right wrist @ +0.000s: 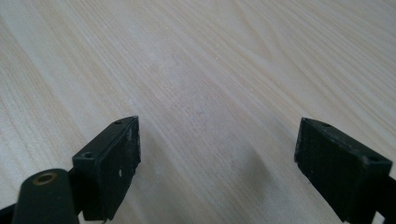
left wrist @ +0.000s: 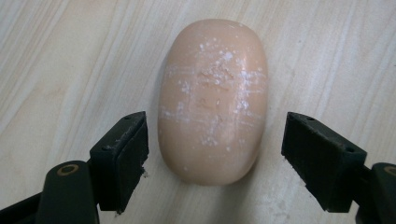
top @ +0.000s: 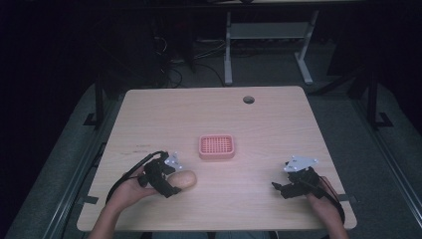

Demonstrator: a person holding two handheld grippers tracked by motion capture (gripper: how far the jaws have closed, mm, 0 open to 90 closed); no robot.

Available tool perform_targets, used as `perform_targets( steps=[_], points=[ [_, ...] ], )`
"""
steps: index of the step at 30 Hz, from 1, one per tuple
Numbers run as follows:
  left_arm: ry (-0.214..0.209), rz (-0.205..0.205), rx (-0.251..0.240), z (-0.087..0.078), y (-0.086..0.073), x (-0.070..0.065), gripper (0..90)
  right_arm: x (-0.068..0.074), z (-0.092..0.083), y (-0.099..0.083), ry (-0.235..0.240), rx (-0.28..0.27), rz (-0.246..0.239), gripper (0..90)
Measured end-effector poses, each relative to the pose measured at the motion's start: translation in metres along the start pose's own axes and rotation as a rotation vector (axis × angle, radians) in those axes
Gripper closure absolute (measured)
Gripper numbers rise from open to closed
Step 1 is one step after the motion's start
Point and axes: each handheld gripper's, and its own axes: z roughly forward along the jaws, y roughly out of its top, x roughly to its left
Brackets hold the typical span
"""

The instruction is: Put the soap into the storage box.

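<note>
soap bar (left wrist: pixel 212 100) — lies flat on the wooden table (top: pixel 278 124), near-left, short of the pink soap dish (top: pixel 217 147) | left gripper (top: pixel 166 180) spread, jaws straddling it, not touching — likely lined up to pinch | right gripper (top: pixel 288 185) spread, idle over bare wood

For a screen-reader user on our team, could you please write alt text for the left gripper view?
A smooth, peach-coloured oval bar of soap, scuffed with white marks, lies on the pale wooden table between the open black jaws of the left gripper. Each jaw stands a little off its side, touching nothing.
</note>
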Motion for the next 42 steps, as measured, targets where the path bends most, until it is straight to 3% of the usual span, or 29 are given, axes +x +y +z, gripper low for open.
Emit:
perform_targets(
  steps=[30,42],
  points=[
    [-0.031,0.033,0.095,0.024,0.021,0.002,25.6,0.000,0.000,0.000,0.004,-0.002,0.002,13.8],
    [-0.033,0.029,0.085,0.023,0.022,0.002,31.7,0.000,0.000,0.000,0.003,-0.005,0.005,13.8]
  ],
)
